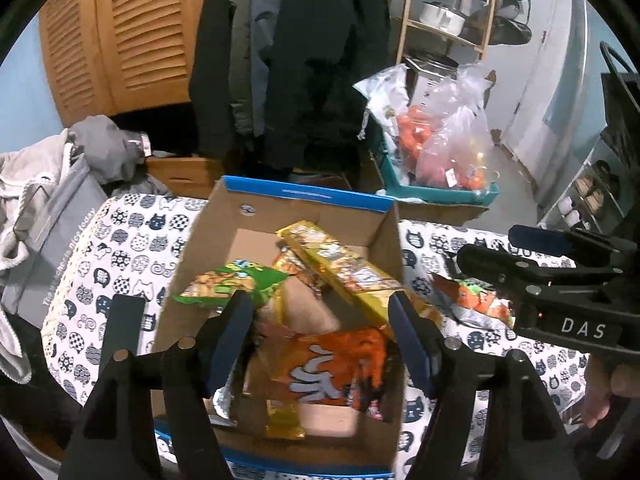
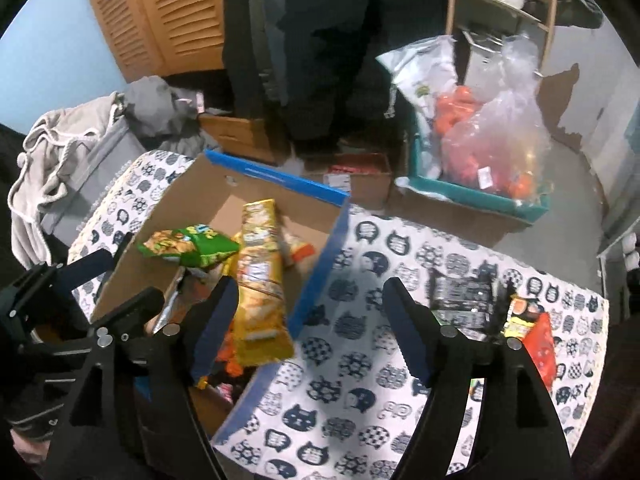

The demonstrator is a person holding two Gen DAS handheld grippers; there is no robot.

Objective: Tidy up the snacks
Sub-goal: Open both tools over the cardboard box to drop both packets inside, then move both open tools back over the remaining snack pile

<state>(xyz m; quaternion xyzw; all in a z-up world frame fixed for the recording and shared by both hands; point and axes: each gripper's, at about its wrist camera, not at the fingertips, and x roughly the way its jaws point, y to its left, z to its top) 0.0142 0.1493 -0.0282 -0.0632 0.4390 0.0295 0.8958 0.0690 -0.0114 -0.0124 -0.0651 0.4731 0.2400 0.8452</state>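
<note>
An open cardboard box (image 1: 208, 240) (image 2: 320, 248) with a blue rim stands on a cat-print tablecloth (image 2: 360, 360). It holds a green snack bag (image 1: 232, 280) (image 2: 188, 246), a long yellow pack (image 1: 344, 268) (image 2: 260, 272) and an orange bag (image 1: 336, 364). My left gripper (image 1: 320, 340) is open and empty, just above the orange bag inside the box. My right gripper (image 2: 310, 320) is open and empty over the box's right wall. On the cloth to the right lie a black pack (image 2: 464, 296) and red-orange packs (image 2: 536, 332). An orange-green bag (image 1: 476, 300) lies right of the box.
A teal crate (image 2: 472, 196) with plastic bags of orange goods (image 2: 492, 144) stands behind the table. Dark coats (image 1: 296, 60) hang behind the box. Grey clothes (image 1: 48, 184) are piled at the left. A wooden shelf (image 1: 448, 12) with a pot stands at the back right.
</note>
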